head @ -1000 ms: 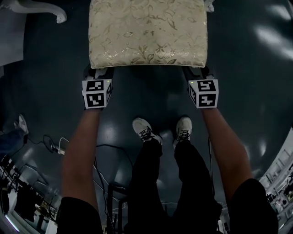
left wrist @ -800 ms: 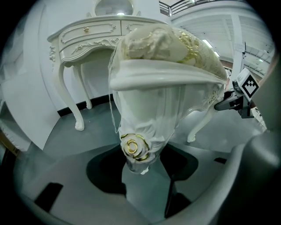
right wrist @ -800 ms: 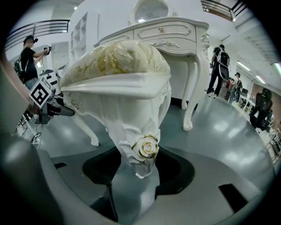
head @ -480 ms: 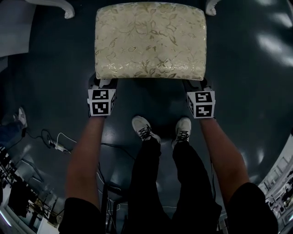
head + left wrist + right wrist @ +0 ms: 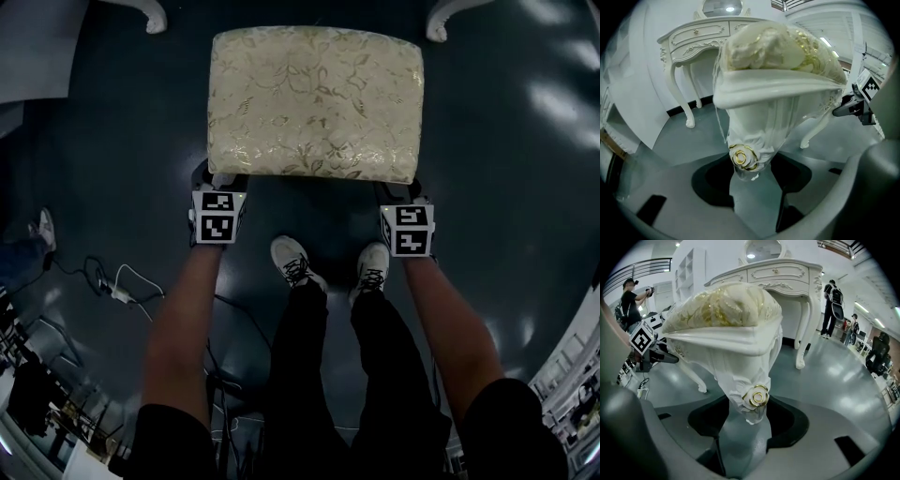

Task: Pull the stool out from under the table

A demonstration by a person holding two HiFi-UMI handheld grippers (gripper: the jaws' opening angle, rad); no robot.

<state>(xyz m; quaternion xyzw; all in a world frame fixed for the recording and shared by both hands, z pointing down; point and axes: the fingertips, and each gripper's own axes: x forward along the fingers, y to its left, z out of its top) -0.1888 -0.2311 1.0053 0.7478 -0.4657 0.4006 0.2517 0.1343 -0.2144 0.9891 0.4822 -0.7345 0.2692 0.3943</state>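
Note:
The stool, with a cream and gold brocade seat (image 5: 314, 98) and white carved legs, stands on the dark floor in front of my feet. My left gripper (image 5: 216, 180) reaches under its near left corner. In the left gripper view its jaws (image 5: 750, 176) are shut on the leg (image 5: 750, 140), just below a gold-edged rose carving. My right gripper (image 5: 405, 192) is at the near right corner. Its jaws (image 5: 745, 427) are shut on the other near leg (image 5: 747, 385). The fingertips are hidden under the seat in the head view.
The white dressing table (image 5: 787, 273) stands beyond the stool; its curved legs (image 5: 150, 14) show at the head view's top edge. My shoes (image 5: 295, 262) are just behind the stool. Cables (image 5: 112, 291) lie on the floor at left. People (image 5: 832, 301) stand far off.
The stool and both grippers have come nearer to my feet in the head view. The seat's far edge now shows, away from the table legs.

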